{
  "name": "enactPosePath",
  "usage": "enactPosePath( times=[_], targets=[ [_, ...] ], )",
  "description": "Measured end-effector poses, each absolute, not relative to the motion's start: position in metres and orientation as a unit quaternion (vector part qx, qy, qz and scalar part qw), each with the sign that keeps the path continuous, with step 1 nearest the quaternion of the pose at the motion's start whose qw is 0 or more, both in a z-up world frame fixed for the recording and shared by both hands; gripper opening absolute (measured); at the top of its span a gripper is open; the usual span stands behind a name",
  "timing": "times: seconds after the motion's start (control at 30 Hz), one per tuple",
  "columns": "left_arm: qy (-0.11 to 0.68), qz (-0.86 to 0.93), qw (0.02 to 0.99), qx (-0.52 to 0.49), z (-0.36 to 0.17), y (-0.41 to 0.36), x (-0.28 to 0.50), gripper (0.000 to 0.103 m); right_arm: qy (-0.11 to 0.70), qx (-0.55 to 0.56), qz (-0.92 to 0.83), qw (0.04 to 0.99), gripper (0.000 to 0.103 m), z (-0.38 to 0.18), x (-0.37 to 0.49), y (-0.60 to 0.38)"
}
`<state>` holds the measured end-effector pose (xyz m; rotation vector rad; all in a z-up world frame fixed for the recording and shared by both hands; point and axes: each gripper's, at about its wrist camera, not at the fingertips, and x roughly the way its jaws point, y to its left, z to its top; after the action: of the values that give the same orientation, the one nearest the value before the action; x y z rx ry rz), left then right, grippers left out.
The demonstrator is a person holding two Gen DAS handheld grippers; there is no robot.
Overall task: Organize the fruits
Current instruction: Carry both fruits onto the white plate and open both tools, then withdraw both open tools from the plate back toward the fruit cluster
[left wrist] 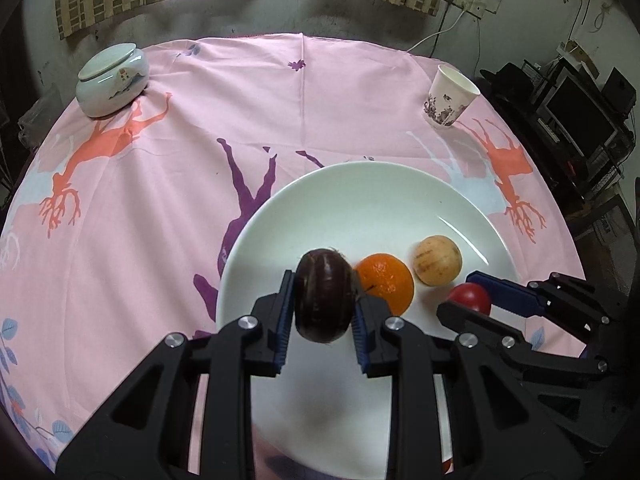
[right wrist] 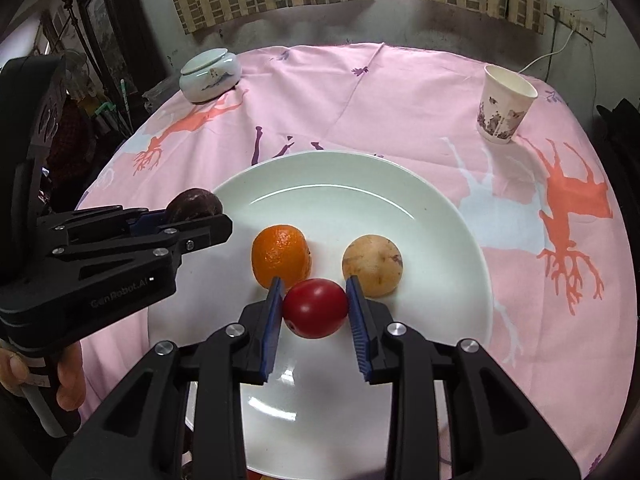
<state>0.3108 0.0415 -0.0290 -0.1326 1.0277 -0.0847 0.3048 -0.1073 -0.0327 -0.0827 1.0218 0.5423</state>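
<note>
A large white plate [left wrist: 360, 200] [right wrist: 340, 184] lies on the pink tablecloth. On it rest an orange [left wrist: 390, 280] [right wrist: 280, 256] and a tan round fruit [left wrist: 437, 260] [right wrist: 372, 266]. My left gripper [left wrist: 322, 302] [right wrist: 192, 218] is shut on a dark purple fruit [left wrist: 322, 296] [right wrist: 194, 206], held over the plate's near left part. To its right, my right gripper [right wrist: 314, 306] [left wrist: 476, 300] is shut on a red fruit [right wrist: 315, 308] [left wrist: 472, 298], held just in front of the orange and the tan fruit.
A white lidded ceramic jar [left wrist: 112, 80] [right wrist: 210, 74] stands at the far left of the table. A patterned paper cup [left wrist: 450, 98] [right wrist: 504, 106] stands at the far right. A hand [right wrist: 68, 376] holds the left gripper's handle. Electronics sit beyond the table's right edge.
</note>
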Motion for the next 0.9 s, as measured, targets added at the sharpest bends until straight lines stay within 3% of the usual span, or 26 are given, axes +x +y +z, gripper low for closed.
enactPosePath(
  times=[0.07,0.13,0.17,0.23,0.43,0.5,0.57,0.9],
  targets=[
    [0.493,-0.036,0.867,-0.061,-0.031,0.041,0.316,0.028,0.482,-0.04,0.258,0.836,0.033,-0.034,0.306,-0.105],
    [0.492,-0.035,0.868,-0.058,-0.028,0.04,0.319,0.049,0.48,-0.047,0.261,0.836,0.035,-0.034,0.306,-0.102],
    [0.486,-0.034,0.871,-0.06,-0.024,0.04,0.319,0.064,0.482,-0.054,0.259,0.835,0.048,-0.035,0.307,-0.1],
    [0.472,-0.029,0.879,-0.06,-0.013,0.041,0.314,0.065,0.467,-0.065,0.244,0.847,0.061,-0.03,0.304,-0.1],
    [0.434,-0.044,0.898,-0.063,0.034,0.046,0.263,0.067,0.441,-0.074,0.238,0.862,0.061,0.004,0.269,-0.125],
    [0.42,-0.049,0.904,-0.06,0.045,0.046,0.234,0.077,0.44,-0.069,0.234,0.864,0.061,0.015,0.246,-0.138],
    [0.407,-0.051,0.911,-0.05,0.051,0.044,0.203,0.078,0.441,-0.059,0.235,0.864,0.062,0.021,0.223,-0.15],
    [0.391,-0.039,0.919,-0.031,0.003,0.039,0.065,0.08,0.454,-0.045,0.226,0.861,0.063,0.006,0.096,-0.186]
  ],
)
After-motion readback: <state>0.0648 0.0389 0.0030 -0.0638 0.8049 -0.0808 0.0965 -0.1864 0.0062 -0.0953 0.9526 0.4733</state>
